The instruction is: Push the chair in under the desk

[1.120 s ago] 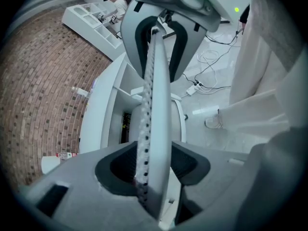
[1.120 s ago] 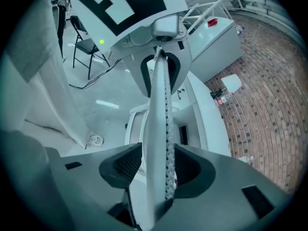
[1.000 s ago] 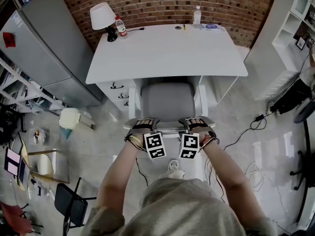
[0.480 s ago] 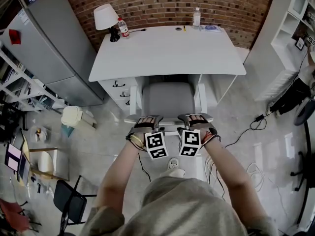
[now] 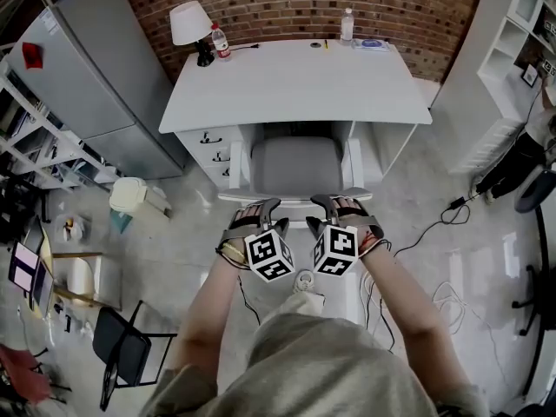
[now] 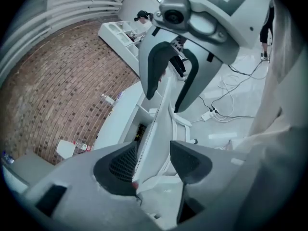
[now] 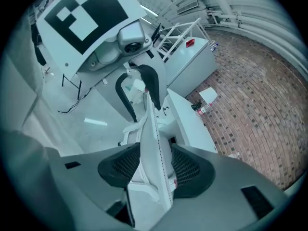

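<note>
Your left gripper (image 5: 261,208) and right gripper (image 5: 334,203) hung side by side, both tilted downward, at the near edge of the chair (image 5: 295,165). The left jaws had just been opening and stood wide. In the left gripper view the thin white edge of the backrest (image 6: 161,124) ran up between them, closer to one pad and with clear space before the other. The right jaws had just been opening too and were also wide. In the right gripper view the same backrest (image 7: 151,143) ran between those jaws, near both pads, but I saw neither pad pressing on it. Straight ahead of both jaws, the chair's grey seat sat in the opening under the white bench (image 5: 295,85), and its back rail lay just beyond the jaw tips. Ahead and to the left of the left jaws was the bench's drawer unit (image 5: 213,150). Far ahead, at the back of the bench by the brick wall (image 5: 287,3), stood a lamp (image 5: 191,23) with a bottle (image 5: 221,43) just beside it.
</note>
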Demonstrator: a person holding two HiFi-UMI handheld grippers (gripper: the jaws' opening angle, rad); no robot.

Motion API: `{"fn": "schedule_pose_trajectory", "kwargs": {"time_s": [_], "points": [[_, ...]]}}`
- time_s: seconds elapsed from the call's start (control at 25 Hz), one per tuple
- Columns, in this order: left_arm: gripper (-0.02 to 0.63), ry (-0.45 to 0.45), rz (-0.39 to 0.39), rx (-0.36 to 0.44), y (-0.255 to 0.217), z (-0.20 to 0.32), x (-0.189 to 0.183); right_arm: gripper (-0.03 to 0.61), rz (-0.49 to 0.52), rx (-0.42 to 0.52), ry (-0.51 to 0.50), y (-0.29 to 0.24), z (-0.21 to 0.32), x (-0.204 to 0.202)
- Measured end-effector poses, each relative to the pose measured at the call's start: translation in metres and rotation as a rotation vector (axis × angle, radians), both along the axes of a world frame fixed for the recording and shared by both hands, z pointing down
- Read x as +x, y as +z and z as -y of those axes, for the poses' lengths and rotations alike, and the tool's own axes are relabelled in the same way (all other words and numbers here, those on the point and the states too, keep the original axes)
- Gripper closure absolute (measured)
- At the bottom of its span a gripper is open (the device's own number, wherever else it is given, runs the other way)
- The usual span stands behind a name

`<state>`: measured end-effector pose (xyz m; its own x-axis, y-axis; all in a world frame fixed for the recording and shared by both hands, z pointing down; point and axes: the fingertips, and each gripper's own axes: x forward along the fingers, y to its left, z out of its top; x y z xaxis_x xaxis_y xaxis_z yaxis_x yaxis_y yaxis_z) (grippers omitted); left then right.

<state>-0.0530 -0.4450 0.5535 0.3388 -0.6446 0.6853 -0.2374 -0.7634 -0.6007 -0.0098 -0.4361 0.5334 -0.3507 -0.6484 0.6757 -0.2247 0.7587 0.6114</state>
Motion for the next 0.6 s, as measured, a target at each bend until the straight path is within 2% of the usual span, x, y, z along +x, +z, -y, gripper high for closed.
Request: {"fn": "schedule_pose_trajectory", "kwargs": {"time_s": [0.24, 0.48, 0.6], "points": [[0.399, -0.103, -0.141, 0.009, -0.024, -0.018, -0.002, 0.397, 0.080, 0.021, 0.031, -0.018, -0.025, 0.001], [0.399, -0.175, -0.277, 0.005, -0.038, -0.039, 0.004, 0.501, 0.250, 0.066, 0.103, -0.042, -0.046, 0.003], [0.400, -0.195, -0.330, 0.001, -0.043, -0.051, 0.010, 0.531, 0.302, 0.100, 0.126, -0.055, -0.055, 0.003]]}}
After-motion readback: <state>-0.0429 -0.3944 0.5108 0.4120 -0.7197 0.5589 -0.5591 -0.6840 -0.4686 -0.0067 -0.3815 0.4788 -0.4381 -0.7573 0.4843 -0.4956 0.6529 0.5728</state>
